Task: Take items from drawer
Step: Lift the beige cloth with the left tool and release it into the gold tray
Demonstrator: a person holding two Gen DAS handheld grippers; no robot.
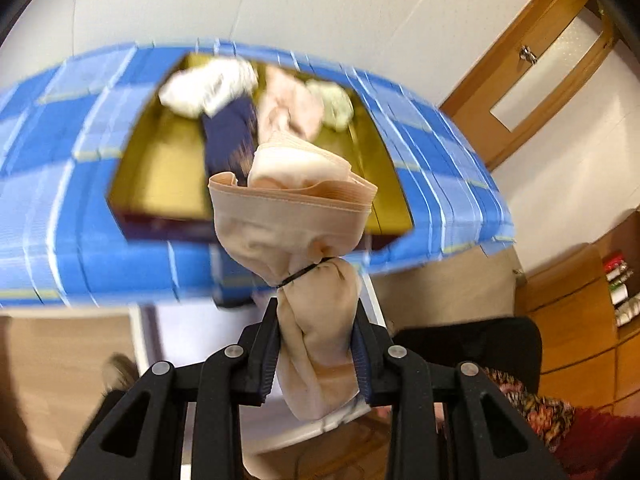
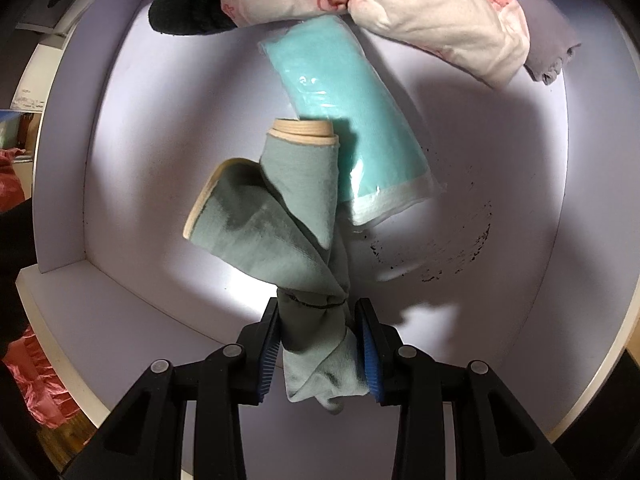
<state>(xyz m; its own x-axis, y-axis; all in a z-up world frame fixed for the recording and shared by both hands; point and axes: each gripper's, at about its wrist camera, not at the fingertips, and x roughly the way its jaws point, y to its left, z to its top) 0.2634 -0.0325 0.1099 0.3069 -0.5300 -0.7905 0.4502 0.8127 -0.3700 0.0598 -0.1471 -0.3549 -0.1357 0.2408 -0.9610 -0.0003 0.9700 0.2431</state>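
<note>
In the left wrist view my left gripper (image 1: 316, 354) is shut on a peach sock bundle (image 1: 304, 240) tied with a black band, held in the air in front of a gold tray (image 1: 168, 184). The tray holds a white bundle (image 1: 208, 86), a navy item (image 1: 228, 136), a pink item (image 1: 288, 108) and a pale green one (image 1: 334, 102). In the right wrist view my right gripper (image 2: 320, 350) is shut on a grey-green sock bundle (image 2: 280, 208) with cream cuffs, over the white drawer (image 2: 132, 320). A teal packet (image 2: 348, 120), a white patterned bundle (image 2: 436, 16) and a black item (image 2: 188, 0) lie in the drawer.
The gold tray rests on a blue checked cloth (image 1: 60, 184). A wooden door (image 1: 532, 64) stands at the right, with wooden shelves (image 1: 616, 288) below it. The drawer floor has dark scuff marks (image 2: 452, 248). A grey item (image 2: 552, 60) lies at the drawer's far right.
</note>
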